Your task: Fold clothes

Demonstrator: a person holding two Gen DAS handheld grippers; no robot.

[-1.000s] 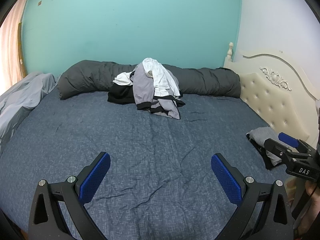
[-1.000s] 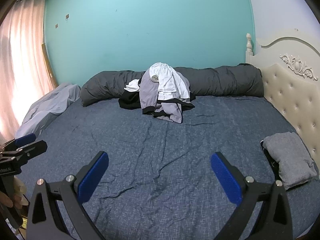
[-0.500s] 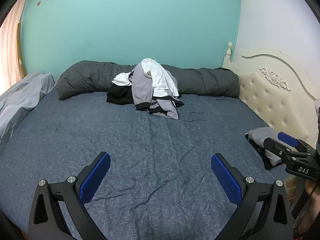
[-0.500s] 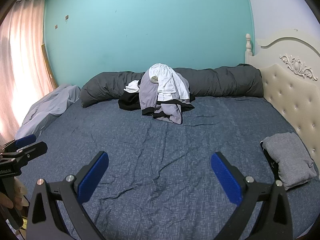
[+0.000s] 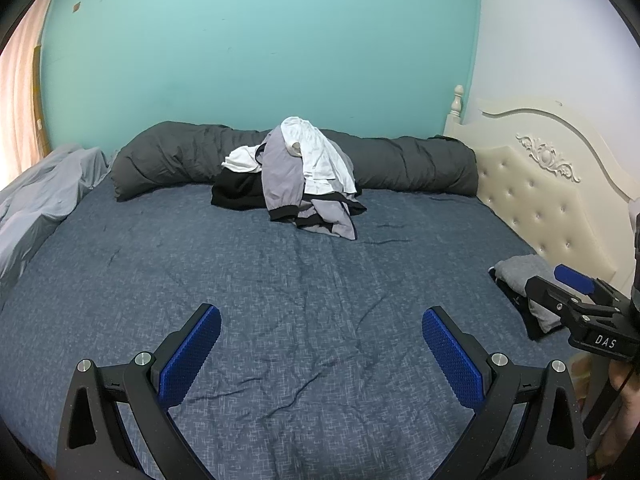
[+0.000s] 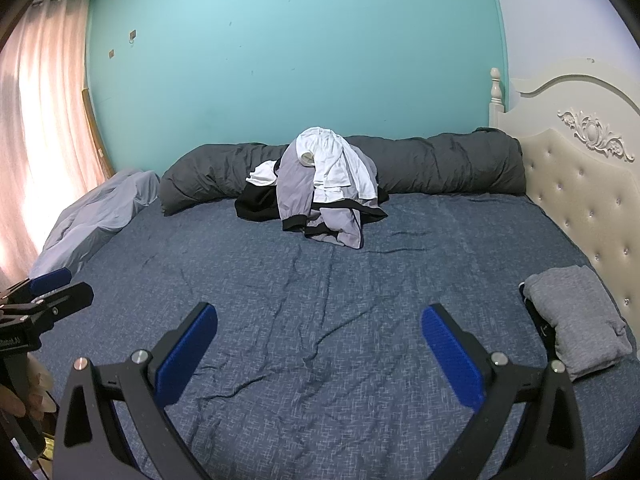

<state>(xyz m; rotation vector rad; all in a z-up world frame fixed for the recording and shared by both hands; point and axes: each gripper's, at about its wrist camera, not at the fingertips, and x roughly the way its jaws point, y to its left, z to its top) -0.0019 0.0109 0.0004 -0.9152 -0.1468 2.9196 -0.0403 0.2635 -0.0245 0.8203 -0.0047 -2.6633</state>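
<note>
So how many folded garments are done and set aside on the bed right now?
1 for certain: a folded grey garment by the headboard, lying on something dark that may be a second. The rest is an unfolded pile against the rolled duvet.

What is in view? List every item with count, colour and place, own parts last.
pile of unfolded clothes: one, white, grey and black, far middle of bed against the rolled duvet
folded garment: one, grey, right edge of bed by the headboard
rolled duvet: one, dark grey, along the far wall
bed sheet: one, dark blue, covering the mattress
light bedding: one, pale grey, left side
headboard: one, cream, right
curtain: one, pink, left
left hand-held gripper: open, empty
right hand-held gripper: open, empty
</note>
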